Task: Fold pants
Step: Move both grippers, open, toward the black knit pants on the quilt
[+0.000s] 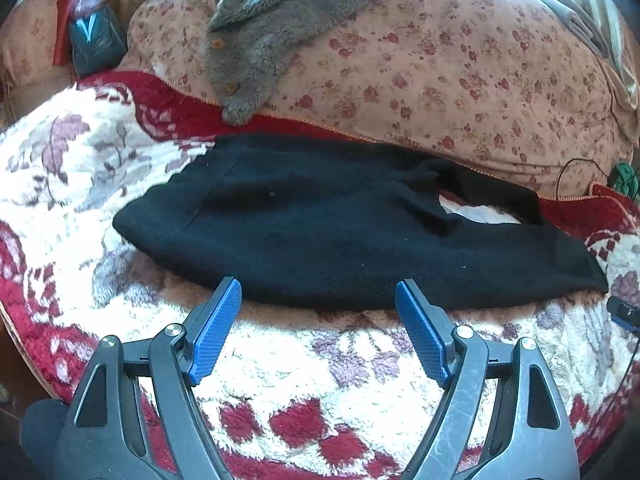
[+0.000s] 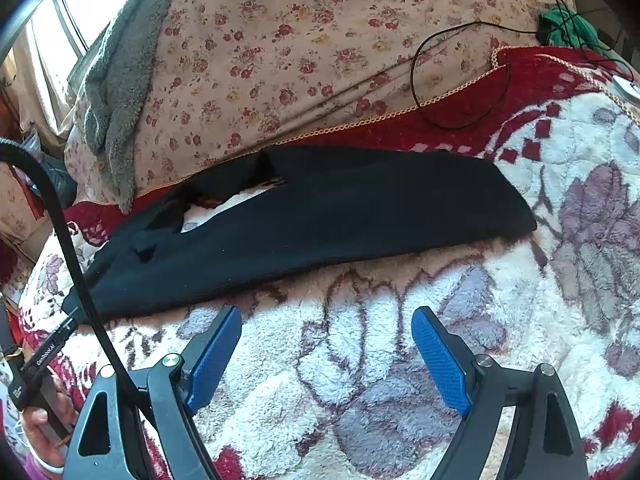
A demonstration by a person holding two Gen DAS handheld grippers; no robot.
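Left gripper (image 1: 318, 296): jaws wide, nothing between them, tips just short of the near hem of the pants (image 1: 340, 236). Right gripper (image 2: 326, 320): jaws wide too, empty, hovering over bare blanket (image 2: 400, 360), pants a bit further off at 12 o'clock.

Pants lie flat on the fleece floral blanket covering the bed, running roughly 9 to 3 o'clock across both views. Black knit, matte, thick-looking. One leg seems laid over the other, with a gap near the crotch where white blanket shows through. In the left view the wide waist end sits at 9-10 o'clock and the leg ends taper toward 3. Small bunched wrinkle near the crotch; otherwise fairly smooth.

Handling guess: soft, limp, light, will drape and sag when lifted; knit on fleece probably drags rather than slides. Best bite is likely a double-layer edge: waist corner for the left, leg cuffs for the right, pinching both layers so they stay stacked. Fold not started, as far as I can tell.

Beyond the pants, at 12 o'clock: floral quilt (image 1: 460, 80) piled up, grey fleece garment (image 1: 256, 40) draped on it, thin black cable (image 2: 460, 80) looped on the quilt in the right view.
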